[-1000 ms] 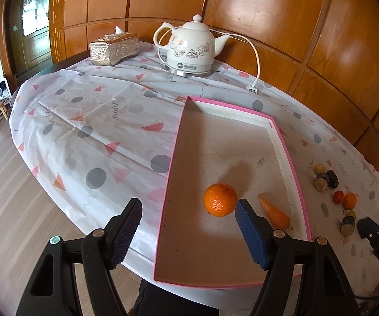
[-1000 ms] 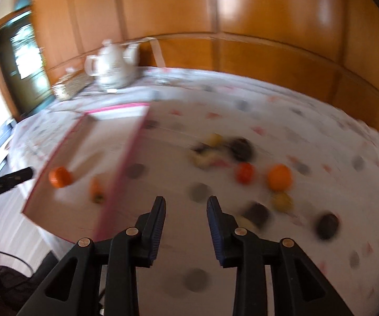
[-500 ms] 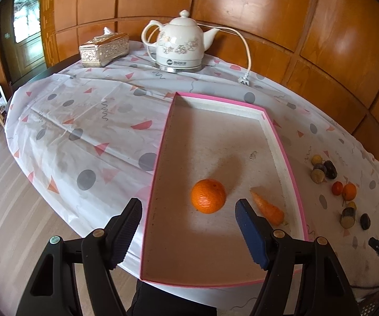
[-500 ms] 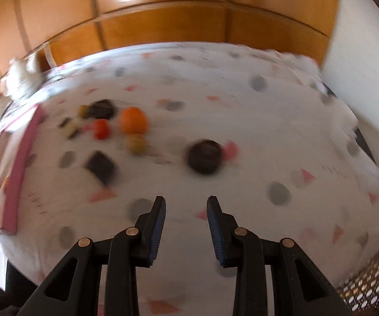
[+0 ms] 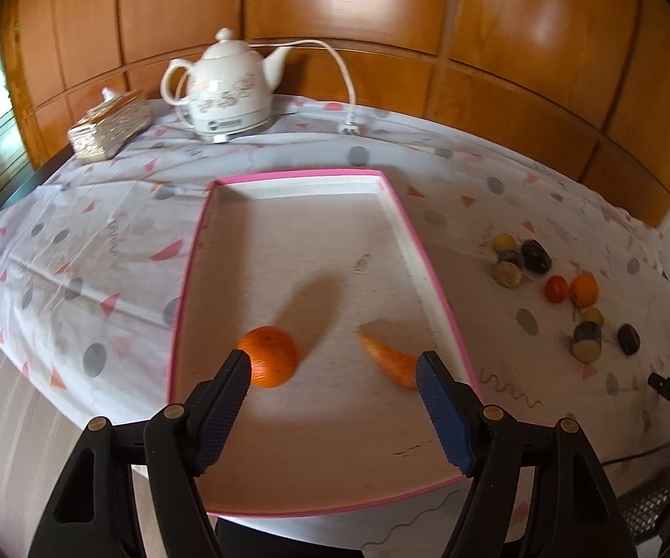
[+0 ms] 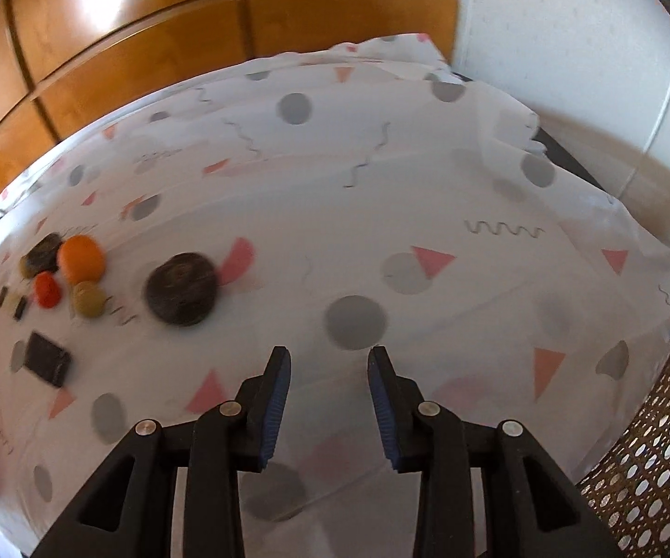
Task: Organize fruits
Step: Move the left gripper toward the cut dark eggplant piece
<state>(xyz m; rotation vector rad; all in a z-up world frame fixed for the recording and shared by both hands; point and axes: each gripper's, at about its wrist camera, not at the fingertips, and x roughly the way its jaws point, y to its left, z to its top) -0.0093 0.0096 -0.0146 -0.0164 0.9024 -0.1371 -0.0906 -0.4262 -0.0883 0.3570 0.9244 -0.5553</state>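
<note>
Orange, carrot near tray front; both grippers spread, empty.

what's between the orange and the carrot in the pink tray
Nothing: in the left wrist view the stretch of tray floor between the orange and the carrot is bare, inside the pink tray. The right wrist view shows only the tray's edge.

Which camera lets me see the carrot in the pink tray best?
The left wrist view. There the carrot lies in plain sight on the floor of the pink tray, right of the orange. The right wrist view shows only a strip of the tray's pink rim at its left edge, and no carrot.
</note>
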